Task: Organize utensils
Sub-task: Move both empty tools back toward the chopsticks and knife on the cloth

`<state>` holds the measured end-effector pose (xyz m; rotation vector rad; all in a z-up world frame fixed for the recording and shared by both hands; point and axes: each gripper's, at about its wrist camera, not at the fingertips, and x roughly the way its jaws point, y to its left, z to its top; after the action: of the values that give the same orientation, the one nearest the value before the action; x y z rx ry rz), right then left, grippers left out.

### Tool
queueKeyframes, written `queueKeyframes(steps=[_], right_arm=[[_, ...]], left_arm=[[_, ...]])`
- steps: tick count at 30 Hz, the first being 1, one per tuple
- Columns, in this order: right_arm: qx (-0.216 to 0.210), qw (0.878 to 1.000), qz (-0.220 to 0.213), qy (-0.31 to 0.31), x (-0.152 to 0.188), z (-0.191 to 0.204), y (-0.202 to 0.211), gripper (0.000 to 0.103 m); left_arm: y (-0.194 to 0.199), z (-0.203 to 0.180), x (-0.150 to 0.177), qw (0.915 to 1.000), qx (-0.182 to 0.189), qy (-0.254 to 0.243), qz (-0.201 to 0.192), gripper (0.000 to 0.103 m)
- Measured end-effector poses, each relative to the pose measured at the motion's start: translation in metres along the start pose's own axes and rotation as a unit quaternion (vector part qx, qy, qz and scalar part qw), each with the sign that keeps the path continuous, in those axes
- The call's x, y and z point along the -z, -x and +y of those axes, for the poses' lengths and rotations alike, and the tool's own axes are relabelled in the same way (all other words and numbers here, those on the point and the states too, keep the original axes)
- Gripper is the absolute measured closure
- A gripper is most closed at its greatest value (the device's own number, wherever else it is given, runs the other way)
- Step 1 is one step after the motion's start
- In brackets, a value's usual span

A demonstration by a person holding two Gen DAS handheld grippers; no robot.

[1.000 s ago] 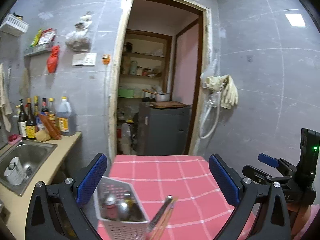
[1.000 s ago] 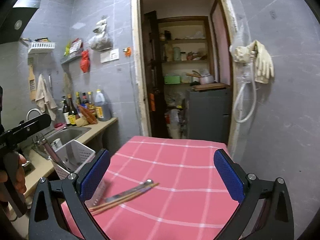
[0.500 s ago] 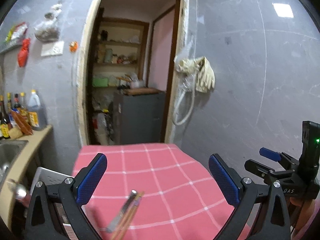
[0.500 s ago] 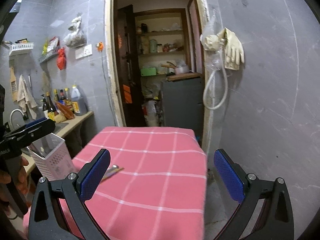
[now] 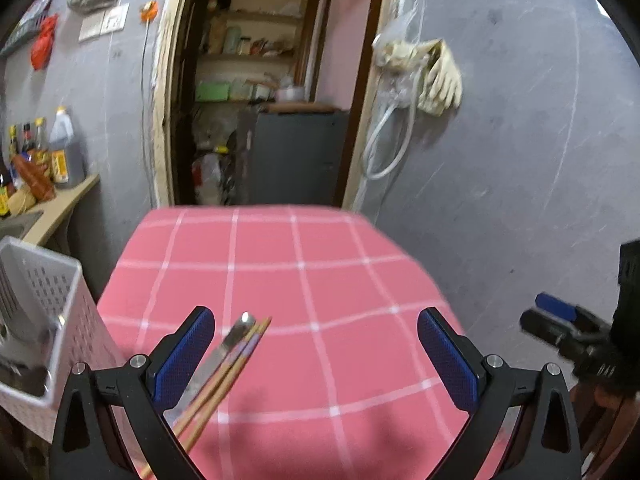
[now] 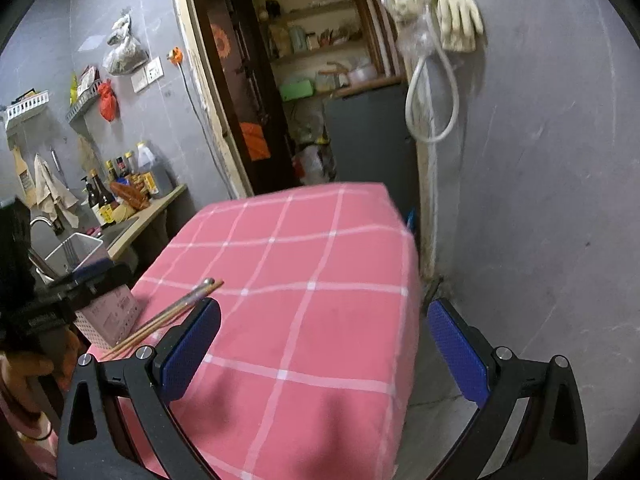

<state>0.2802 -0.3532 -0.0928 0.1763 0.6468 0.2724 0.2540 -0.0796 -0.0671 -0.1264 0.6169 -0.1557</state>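
A pair of wooden chopsticks [image 5: 224, 376] and a metal utensil handle [image 5: 224, 350] lie together on the pink checked tablecloth [image 5: 304, 280], just inside my left gripper's left finger. My left gripper [image 5: 316, 356] is open and empty above the cloth. A white perforated utensil basket [image 5: 44, 304] stands at the table's left edge with metal utensils inside. In the right wrist view the chopsticks [image 6: 168, 314] lie left of my open, empty right gripper [image 6: 326, 344], next to the basket [image 6: 100, 300].
A counter with a sink [image 6: 116, 228] and several bottles [image 6: 120, 184] runs along the left. An open doorway [image 5: 260, 92] with shelves is beyond the table. Gloves and a hose [image 5: 420, 76] hang on the right wall. The table's right edge [image 6: 412, 280] drops to the floor.
Both views have swung and tilted down toward the table. The chopsticks and metal handle now sit closer between my left gripper's fingers. The basket has shifted back into the left view's edge.
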Motion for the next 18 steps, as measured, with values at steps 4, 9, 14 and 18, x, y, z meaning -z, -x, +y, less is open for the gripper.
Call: queueKeyframes(steps=[4,9,14,18], right_arm=[[-0.023,0.999,0.031,-0.001,0.005,-0.008,-0.03,0.002],[-0.055,0.996,0.064,0.002,0.008,-0.008,-0.063,0.002],[-0.078,0.993,0.086,0.012,0.01,0.001,-0.09,0.004],[-0.09,0.991,0.095,0.019,0.01,0.008,-0.104,0.006]], left_arm=[[-0.02,0.004,0.016,0.9991,-0.028,0.002,0.032,0.012],[-0.047,0.015,0.03,0.9943,-0.069,0.006,0.081,0.023],[-0.065,0.03,0.041,0.9894,-0.091,0.02,0.112,0.03],[-0.074,0.036,0.043,0.9867,-0.095,0.029,0.128,0.034]])
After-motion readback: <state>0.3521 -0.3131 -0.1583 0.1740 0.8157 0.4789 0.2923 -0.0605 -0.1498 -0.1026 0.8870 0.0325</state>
